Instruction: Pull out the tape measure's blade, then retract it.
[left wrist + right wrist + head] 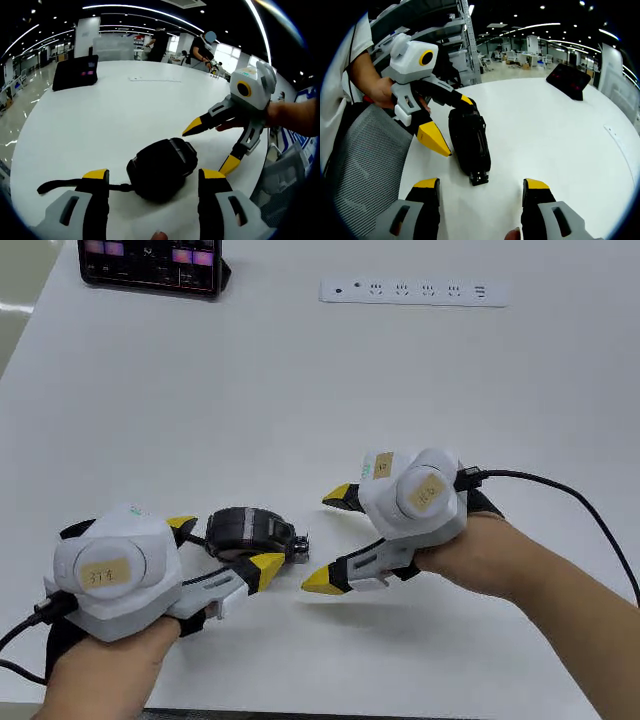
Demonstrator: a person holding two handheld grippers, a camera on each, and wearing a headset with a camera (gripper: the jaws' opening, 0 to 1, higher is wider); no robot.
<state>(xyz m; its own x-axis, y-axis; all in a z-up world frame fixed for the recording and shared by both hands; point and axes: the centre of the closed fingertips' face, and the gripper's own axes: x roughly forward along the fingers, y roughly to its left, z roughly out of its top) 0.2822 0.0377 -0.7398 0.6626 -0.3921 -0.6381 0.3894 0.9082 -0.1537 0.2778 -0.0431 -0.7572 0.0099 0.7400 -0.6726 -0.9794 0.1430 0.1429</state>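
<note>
A black tape measure (245, 530) lies on the white table (300, 390), its blade end (302, 543) pointing right with no blade drawn out. My left gripper (228, 543) is open, one yellow-tipped jaw on each side of the case and small gaps between. In the left gripper view the tape measure (162, 167) sits between those jaws, its black strap (55, 186) trailing left. My right gripper (330, 540) is open just right of the blade end, holding nothing. The right gripper view has the tape measure (470, 140) ahead, its blade end (479, 178) nearest my jaws.
A black tablet (150, 265) stands at the table's far left and a white power strip (415, 290) lies at the far right. A cable (580, 505) runs from the right gripper. A grey mesh chair (365, 165) stands beside the table.
</note>
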